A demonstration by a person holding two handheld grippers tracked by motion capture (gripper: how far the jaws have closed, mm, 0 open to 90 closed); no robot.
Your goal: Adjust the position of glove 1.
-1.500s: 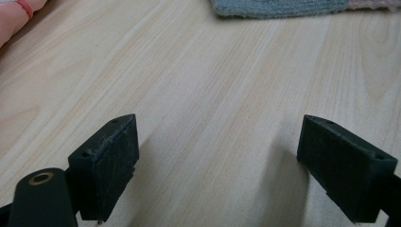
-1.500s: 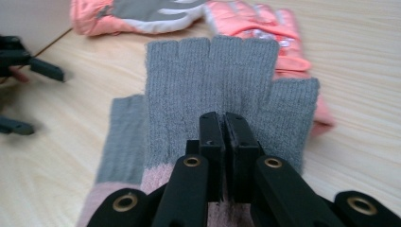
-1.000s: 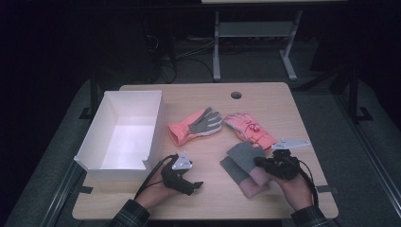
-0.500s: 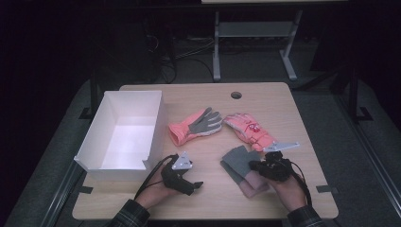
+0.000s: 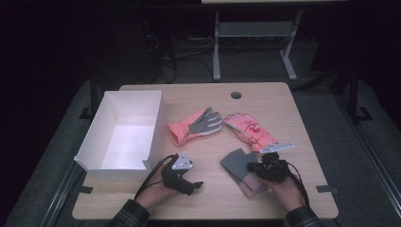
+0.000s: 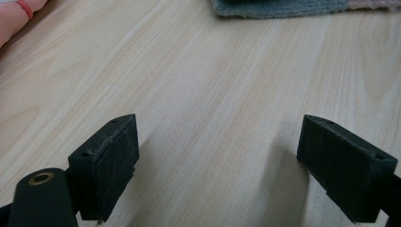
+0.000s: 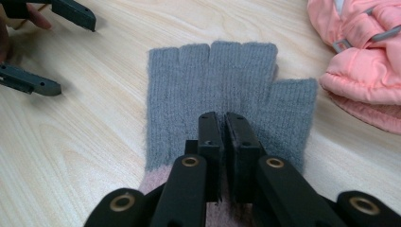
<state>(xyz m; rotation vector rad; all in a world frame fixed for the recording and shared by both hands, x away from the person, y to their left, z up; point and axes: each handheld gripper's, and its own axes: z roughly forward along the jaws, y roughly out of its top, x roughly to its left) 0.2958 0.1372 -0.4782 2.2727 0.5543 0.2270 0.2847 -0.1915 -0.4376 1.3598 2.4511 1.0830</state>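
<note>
Thing in hand: a grey knit glove (image 5: 239, 165) with a pink cuff, lying flat in the lower right of the high view, on the wooden table (image 5: 208, 198).
Right gripper (image 7: 222, 124): jaws pressed together over the middle of the glove's palm; whether they pinch a fold of knit or merely rest closed on it, I cannot tell.
Left gripper (image 5: 195, 185): jaws spread wide and empty, low over bare wood in the lower middle of the high view.
Glove's long axis: in the right gripper view it runs from the pink cuff at the bottom edge up to the fingertips at upper centre, in line with the jaws.
Nearer hand: the right, directly over the glove; the left sits apart, to the left of it.
Neighbours: a coral padded glove (image 7: 364, 61) just beside the grey one at the right of the right gripper view; another coral glove (image 5: 195, 125) at centre of the high view.
White box (image 5: 94, 142): left of the high view, beyond the left gripper; likely the destination.
</note>
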